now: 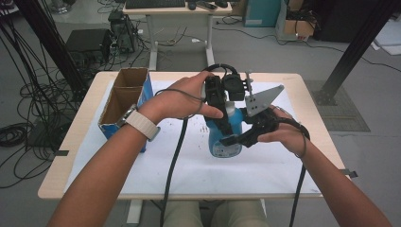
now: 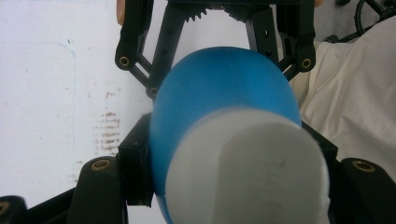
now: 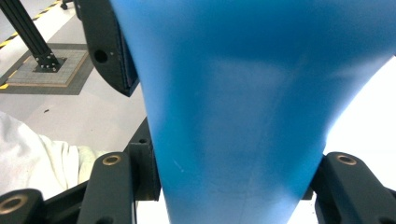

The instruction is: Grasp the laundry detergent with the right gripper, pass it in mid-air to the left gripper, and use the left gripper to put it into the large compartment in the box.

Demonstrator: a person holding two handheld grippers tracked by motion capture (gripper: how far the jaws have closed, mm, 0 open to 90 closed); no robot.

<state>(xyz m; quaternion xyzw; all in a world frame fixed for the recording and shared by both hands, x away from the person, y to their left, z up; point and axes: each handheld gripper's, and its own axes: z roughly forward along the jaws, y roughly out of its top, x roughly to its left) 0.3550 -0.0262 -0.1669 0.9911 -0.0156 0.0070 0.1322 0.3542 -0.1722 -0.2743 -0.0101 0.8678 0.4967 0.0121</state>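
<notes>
Both forearms are seen entering from the bottom of the high view, each hand carrying a black two-jaw gripper. A blue plastic bottle with a white cap (image 1: 225,135) is held above the white paper sheet (image 1: 265,165) that covers the light wooden table (image 1: 312,101), near its middle. The left gripper (image 1: 222,124) is clamped from above on the bottle's upper part; in the left gripper view its jaws are pressed against both sides of the rounded blue shoulder just behind the cap. The right gripper (image 1: 231,140) is pinched on the bottle lower down from the right, and in the right gripper view the blue wall is squeezed between its 2 jaws.

At the table's left edge an open brown cardboard box with blue printed sides (image 1: 124,97) is divided into 2 compartments; nothing can be made out inside either.

The bottle is matte blue, tapered toward the neck, with a pale label low on its body. Small brown stains are scattered on the paper beside it
</notes>
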